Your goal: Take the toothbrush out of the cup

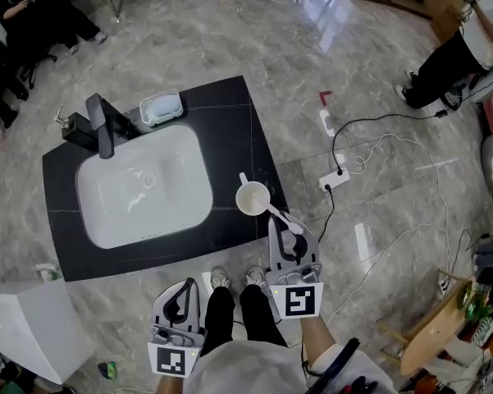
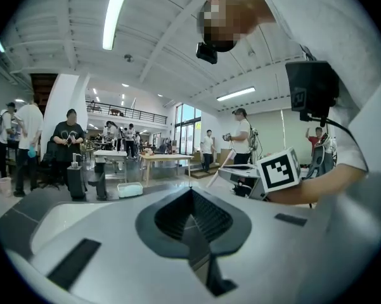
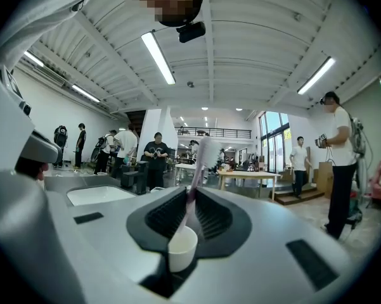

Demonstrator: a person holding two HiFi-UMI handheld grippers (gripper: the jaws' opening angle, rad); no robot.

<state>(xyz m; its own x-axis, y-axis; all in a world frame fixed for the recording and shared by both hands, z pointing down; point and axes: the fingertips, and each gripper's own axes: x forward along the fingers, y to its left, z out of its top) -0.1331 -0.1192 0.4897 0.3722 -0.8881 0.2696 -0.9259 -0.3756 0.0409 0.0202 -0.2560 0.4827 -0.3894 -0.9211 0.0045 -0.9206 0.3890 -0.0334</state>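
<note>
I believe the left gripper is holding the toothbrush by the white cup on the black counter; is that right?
Not quite: the right gripper holds the toothbrush by the white cup on the black counter, as the right gripper view shows; the left gripper holds nothing.

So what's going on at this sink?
A person works two handheld grippers at a black counter with a white sink. The right gripper has its tongs clamped on the toothbrush, whose lower end sits at the white cup, not clearly free. The left gripper hangs back, shut and empty.
</note>
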